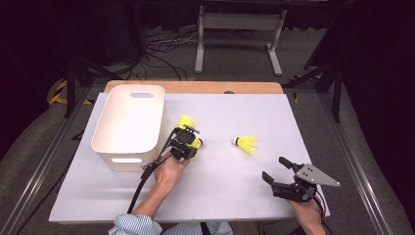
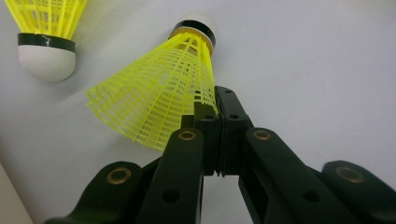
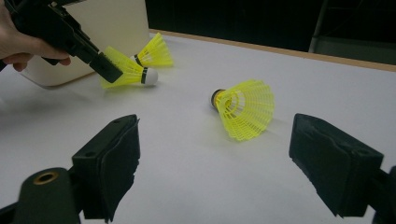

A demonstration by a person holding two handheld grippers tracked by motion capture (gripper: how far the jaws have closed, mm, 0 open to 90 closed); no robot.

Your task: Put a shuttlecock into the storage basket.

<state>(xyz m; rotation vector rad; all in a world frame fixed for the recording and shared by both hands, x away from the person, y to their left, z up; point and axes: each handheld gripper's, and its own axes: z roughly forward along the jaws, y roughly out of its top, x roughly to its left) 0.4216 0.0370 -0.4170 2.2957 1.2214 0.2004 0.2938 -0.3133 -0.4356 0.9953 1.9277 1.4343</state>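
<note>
no writing i can read. my left gripper (image 2: 212, 109) is clamped on a yellow shuttlecock's (image 2: 159, 100) skirt; my right gripper (image 3: 215, 154), at five o'clock, gapes with nothing between its jaws.

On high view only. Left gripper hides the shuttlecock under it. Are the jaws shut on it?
Observer: Yes. In the left gripper view the left gripper is shut on the skirt edge of the held shuttlecock, which lies on the table.
Operator: Which end points away from the gripper?
Observer: The cork. Its white tip and black band are at the far end of the skirt.
Operator: The second one near it, touching?
Observer: No. The right gripper view shows the second shuttlecock just behind it, with a small gap.
Operator: Right gripper?
Observer: Open. The right gripper has its jaws wide apart, aimed toward the lone shuttlecock, short of it.
</note>
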